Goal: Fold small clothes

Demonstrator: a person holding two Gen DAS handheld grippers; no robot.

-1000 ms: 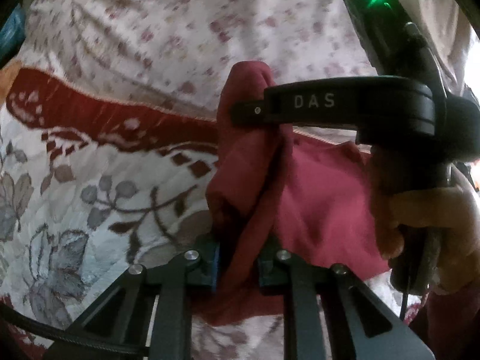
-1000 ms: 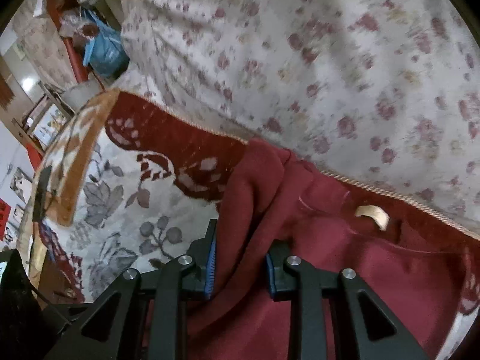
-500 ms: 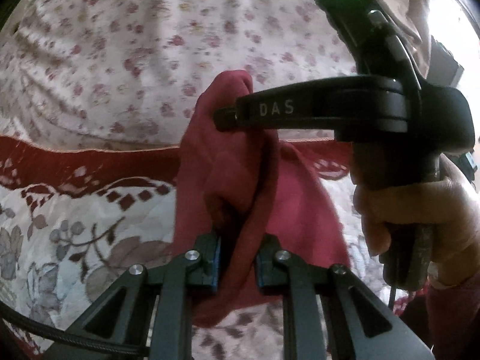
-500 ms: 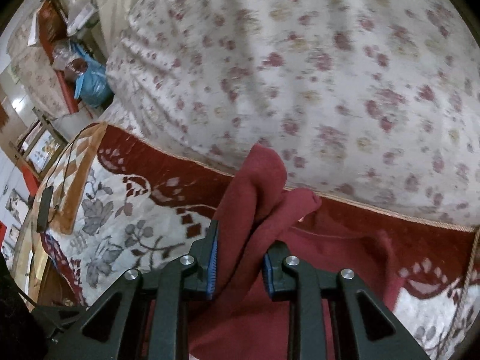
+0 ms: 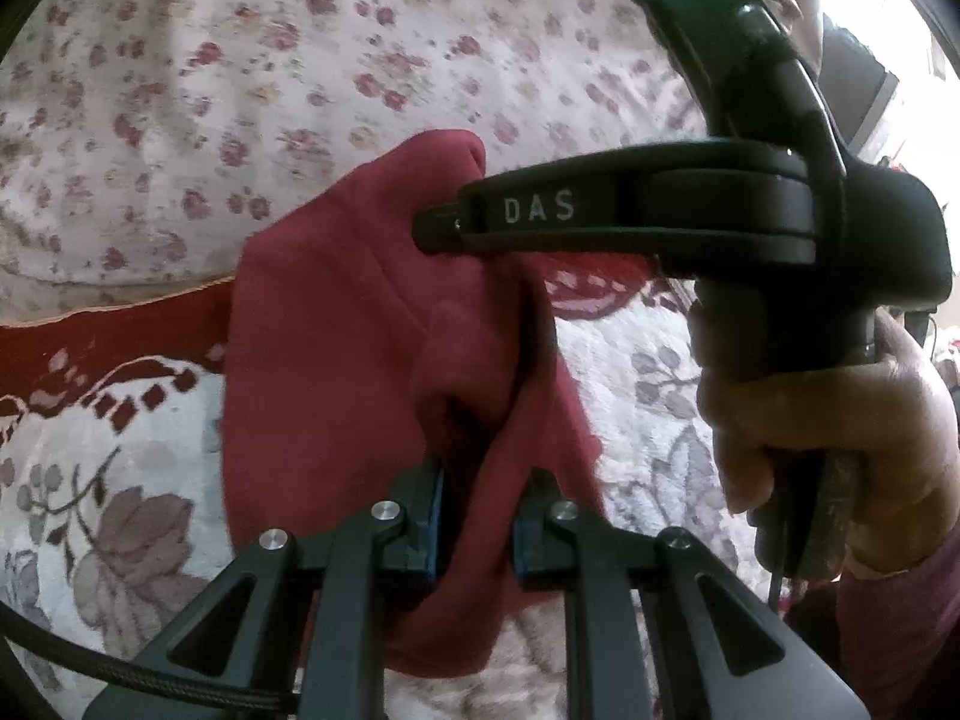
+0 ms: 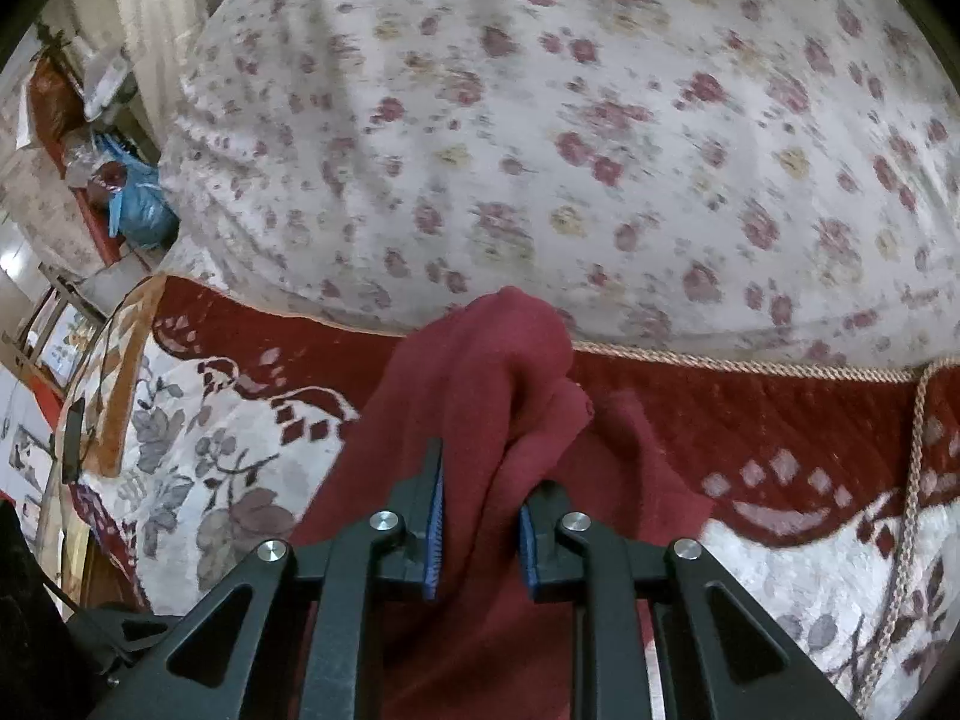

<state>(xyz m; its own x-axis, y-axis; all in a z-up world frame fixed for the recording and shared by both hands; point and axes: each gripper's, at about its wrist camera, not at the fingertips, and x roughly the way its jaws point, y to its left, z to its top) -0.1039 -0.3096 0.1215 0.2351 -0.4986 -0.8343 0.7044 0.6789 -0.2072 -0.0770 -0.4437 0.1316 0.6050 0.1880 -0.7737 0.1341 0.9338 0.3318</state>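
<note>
Nearest the left wrist camera, the left gripper [image 5: 474, 522] is being kept clenched on a fold of the dark red, soft knitted garment [image 5: 336, 372], with the cloth bunched between its blue-padded jaws. The right gripper [image 6: 480, 516] is likewise grasping a gathered ridge of the same garment; its jaws have just been closing further, and cloth is being pinched between them. In the left view the right gripper is seen from the side, held by a person's hand [image 5: 822, 450], its tip buried in the upper fold.

The garment is being held up between the two grippers, draping limply toward the patterned grey-and-red bed blanket [image 5: 90, 468] beneath — a light, floppy thing, judged to have no stiffness of its own and to sag wherever it is unsupported. The fleecy weave is likely giving the pads good purchase, so slipping seems a small risk. Hold is best taken at edges or corners, not mid-panel, so that a clean crease can be laid.

Beyond, a white bedcover with small red flowers [image 6: 600, 150] is filling the background.
</note>
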